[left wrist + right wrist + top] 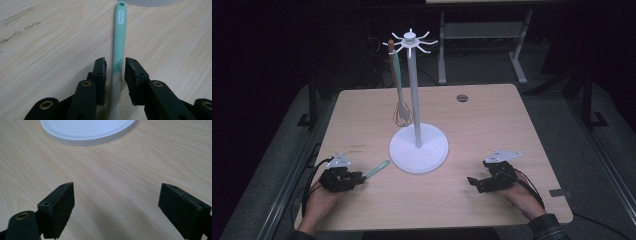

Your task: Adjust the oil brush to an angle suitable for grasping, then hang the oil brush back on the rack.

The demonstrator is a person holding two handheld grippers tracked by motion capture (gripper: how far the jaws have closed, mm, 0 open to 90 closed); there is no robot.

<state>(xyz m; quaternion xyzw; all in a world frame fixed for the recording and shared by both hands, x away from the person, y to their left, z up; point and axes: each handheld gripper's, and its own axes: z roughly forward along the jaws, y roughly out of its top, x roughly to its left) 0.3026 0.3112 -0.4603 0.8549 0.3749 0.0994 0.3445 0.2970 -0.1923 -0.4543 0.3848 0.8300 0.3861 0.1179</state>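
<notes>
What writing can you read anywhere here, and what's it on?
White label on the green handle, near its hanging hole: a short word, too blurred to read.
Faint dark marks on the table near the left gripper: too small to read.
Nothing else carries text.

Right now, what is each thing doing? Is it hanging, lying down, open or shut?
Whisk: hanging from the rack, upright.
Rack: standing on the table.
Green utensil: lying flat between the left gripper fingers, not squeezed.
Right gripper: open, holding nothing.
</notes>
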